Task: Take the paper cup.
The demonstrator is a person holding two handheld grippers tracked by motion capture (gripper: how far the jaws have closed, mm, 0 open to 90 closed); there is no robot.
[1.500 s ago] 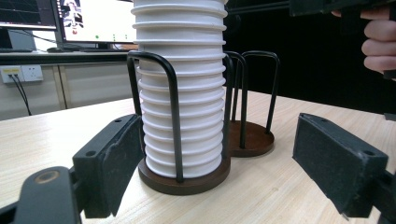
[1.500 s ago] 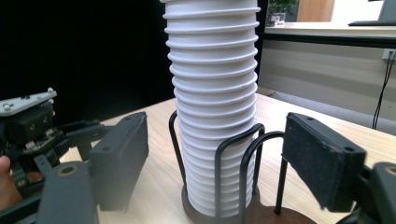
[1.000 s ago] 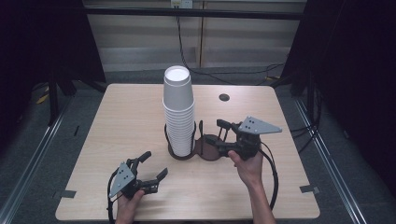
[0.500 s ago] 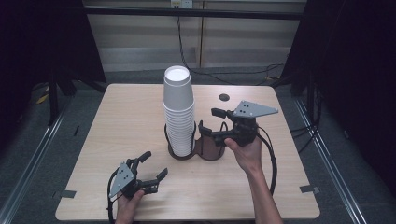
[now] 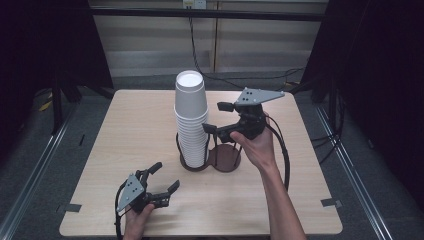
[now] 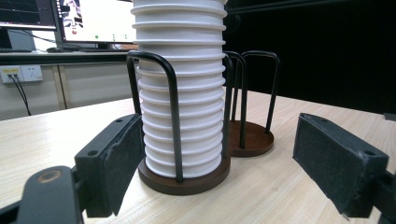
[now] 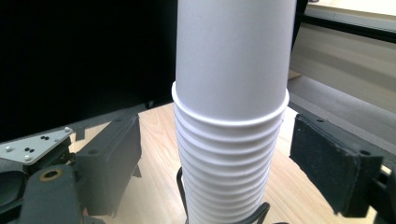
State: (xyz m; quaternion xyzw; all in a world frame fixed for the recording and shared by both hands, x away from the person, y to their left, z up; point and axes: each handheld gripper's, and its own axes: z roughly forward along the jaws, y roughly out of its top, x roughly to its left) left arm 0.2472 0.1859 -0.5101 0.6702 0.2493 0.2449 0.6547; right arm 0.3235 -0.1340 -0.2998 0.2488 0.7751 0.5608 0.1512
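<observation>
A tall stack of upside-down white paper cups (image 5: pixel 191 117) (image 6: pixel 183 88) (image 7: pixel 232 112) stands in the left ring of a dark two-ring wire holder (image 5: pixel 210 157) (image 6: pixel 187 179) at the table's middle. The holder's right ring (image 5: pixel 225 156) (image 6: pixel 250 140) is empty. My right gripper (image 5: pixel 218 118) (image 7: pixel 217 154) is open, raised beside the stack's upper part, its jaws on either side of the top cups without touching. My left gripper (image 5: pixel 164 177) (image 6: pixel 219 163) is open, low near the table's front edge, facing the holder's base from a short distance.
The wooden table (image 5: pixel 125 130) has a small dark disc lying at its far right, behind the right gripper's grey plate (image 5: pixel 257 95). Cables (image 5: pixel 282 150) trail from the right gripper. Monitors (image 6: pixel 70 21) stand behind the table in the left gripper view.
My right gripper has risen from beside the holder's right ring and moved left and away, to the upper cups. The left gripper has stayed put.
</observation>
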